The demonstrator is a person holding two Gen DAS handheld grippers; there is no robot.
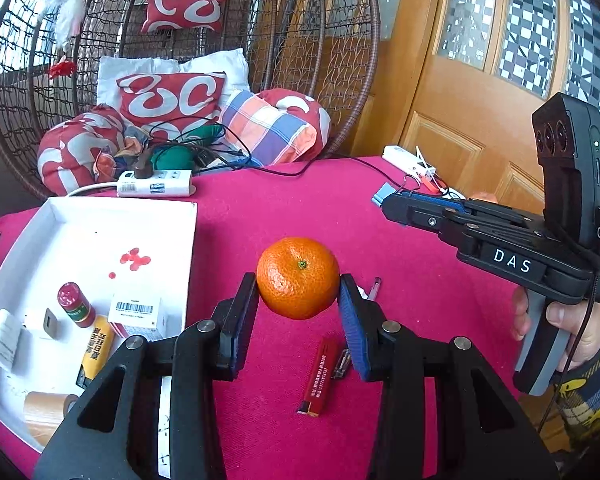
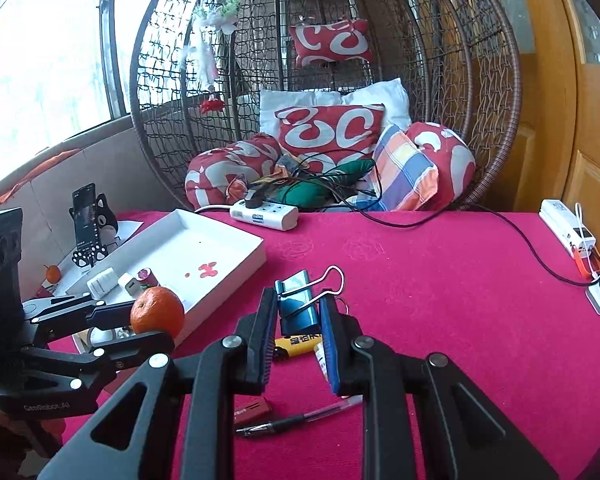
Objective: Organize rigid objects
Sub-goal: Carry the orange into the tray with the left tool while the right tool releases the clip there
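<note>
An orange mandarin (image 1: 298, 278) hangs above the pink tablecloth, and my left gripper (image 1: 298, 294) is shut on its sides. In the right wrist view the same mandarin (image 2: 157, 312) and left gripper (image 2: 140, 320) hang beside the near edge of the white tray (image 2: 236, 258). My right gripper (image 2: 298, 308) is shut on a blue binder clip (image 2: 298, 304), whose wire handle sticks up past the fingertips. Seen from the left wrist, the right gripper (image 1: 386, 202) is raised at the right with the binder clip (image 1: 381, 197) at its tip.
The white tray (image 1: 100, 224) holds a red bottle (image 1: 75, 304), a white box (image 1: 138, 314) and other small items. On the cloth lie a red lighter (image 1: 320, 380), a pen (image 2: 300, 420) and a yellow lighter (image 2: 296, 344). At the back are a power strip (image 2: 264, 214), cables and a cushioned wicker chair.
</note>
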